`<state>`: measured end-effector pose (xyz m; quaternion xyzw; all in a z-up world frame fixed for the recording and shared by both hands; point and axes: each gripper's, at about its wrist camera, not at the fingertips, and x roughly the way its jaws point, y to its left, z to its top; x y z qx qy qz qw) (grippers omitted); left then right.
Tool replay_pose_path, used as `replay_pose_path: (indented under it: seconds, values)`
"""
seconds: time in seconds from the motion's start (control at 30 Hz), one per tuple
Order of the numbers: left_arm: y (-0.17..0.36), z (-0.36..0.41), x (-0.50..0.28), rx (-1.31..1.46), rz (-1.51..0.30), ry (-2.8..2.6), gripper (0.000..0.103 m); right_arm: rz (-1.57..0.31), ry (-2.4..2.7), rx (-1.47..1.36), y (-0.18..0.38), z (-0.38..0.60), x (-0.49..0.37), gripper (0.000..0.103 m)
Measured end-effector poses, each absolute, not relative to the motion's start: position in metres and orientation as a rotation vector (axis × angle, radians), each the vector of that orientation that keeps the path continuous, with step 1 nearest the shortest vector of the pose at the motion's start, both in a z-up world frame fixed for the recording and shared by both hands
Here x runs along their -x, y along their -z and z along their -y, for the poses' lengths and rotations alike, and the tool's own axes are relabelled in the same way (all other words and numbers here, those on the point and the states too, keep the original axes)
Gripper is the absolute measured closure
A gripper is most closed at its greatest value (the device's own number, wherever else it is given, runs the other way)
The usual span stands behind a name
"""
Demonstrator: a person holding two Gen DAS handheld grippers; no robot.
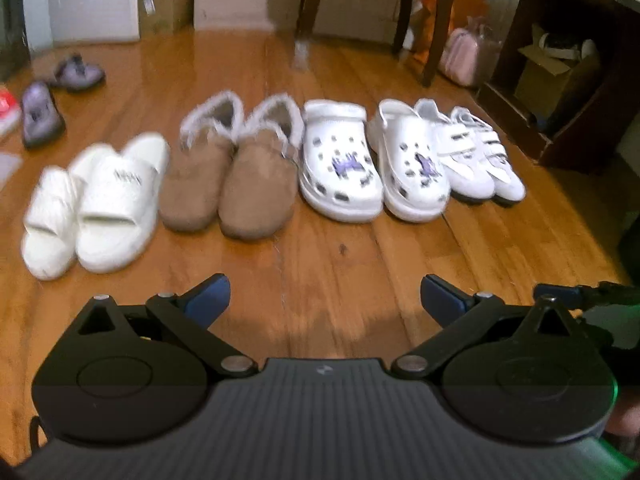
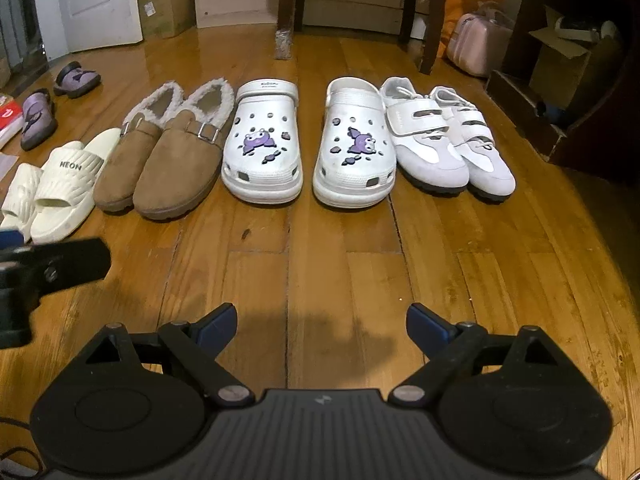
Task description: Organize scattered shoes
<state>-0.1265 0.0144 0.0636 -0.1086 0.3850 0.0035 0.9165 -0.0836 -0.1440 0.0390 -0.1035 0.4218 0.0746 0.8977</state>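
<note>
"NEON" on the cream slide (image 2: 66,184), legible only from the right wrist

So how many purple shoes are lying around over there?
2. Both lie apart from the tidy row, at the far left: one purple slipper nearer the red-and-white box, the other purple slipper farther back towards the white door. More may be out of frame.

**Warm wood floor, cluttered edges**

I look across a glossy wooden plank floor (image 2: 340,280) catching soft glare. Ahead stand dark chair legs (image 2: 434,20), a white door (image 2: 96,0) at far left beside a cardboard box (image 2: 164,6), and a dark cabinet (image 2: 580,80) on the right holding an open carton.
</note>
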Motion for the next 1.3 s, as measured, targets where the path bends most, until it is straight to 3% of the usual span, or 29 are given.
replay_pose_path:
  seconds: [0.53,0.6,0.93,1.3]
  values:
    - [-0.072,-0.018,0.126,0.278,-0.788,0.067,0.0,-0.853,-0.215,0.13,-0.045,0.154,0.083,0.011]
    - [-0.07,-0.023,0.126,0.391,-0.814,0.045,0.0,-0.844,-0.232,0.128,-0.046,0.152,0.085,0.011]
    - [-0.07,0.003,0.138,0.146,-0.688,-0.051,0.0,-0.839,-0.234,0.139,-0.049,0.149,0.089,0.011]
    - [-0.062,0.008,0.131,0.208,-0.709,0.042,0.0,-0.846,-0.197,0.175,-0.045,0.153,0.088,0.011]
